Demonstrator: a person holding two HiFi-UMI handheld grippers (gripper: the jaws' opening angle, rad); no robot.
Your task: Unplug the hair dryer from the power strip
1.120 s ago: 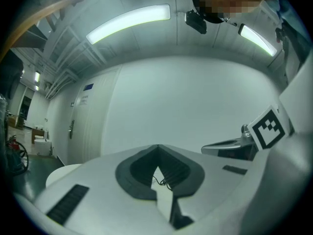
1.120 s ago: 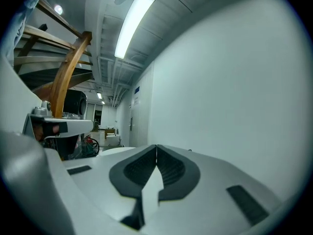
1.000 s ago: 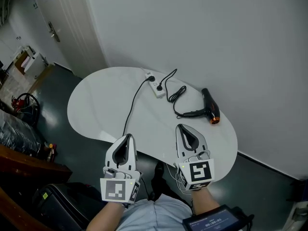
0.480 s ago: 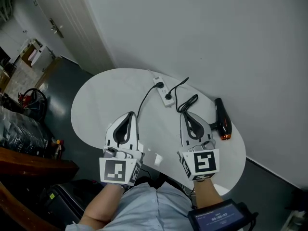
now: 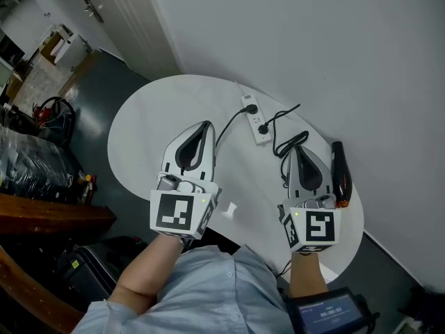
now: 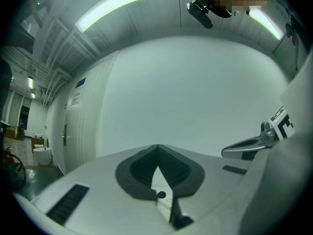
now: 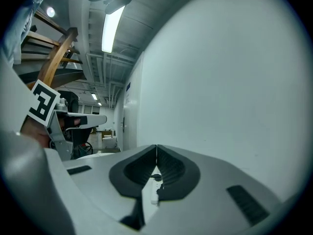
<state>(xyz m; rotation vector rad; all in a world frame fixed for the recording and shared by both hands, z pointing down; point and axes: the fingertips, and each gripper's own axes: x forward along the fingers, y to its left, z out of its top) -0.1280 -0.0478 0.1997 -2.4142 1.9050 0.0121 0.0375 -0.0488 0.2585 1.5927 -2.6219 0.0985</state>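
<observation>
Two closed, empty sets of fingers: left gripper [image 5: 206,125], right gripper [image 5: 297,149]. On the table [image 5: 146,138], power strip [image 5: 254,119] upper centre, hair dryer [image 5: 341,176] right, still plugged. Unbraced, the strip could drag with the plug [image 5: 263,126].

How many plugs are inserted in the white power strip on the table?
2. One plug sits toward the far end of the power strip, the other toward its near end. None seems hidden.
</observation>
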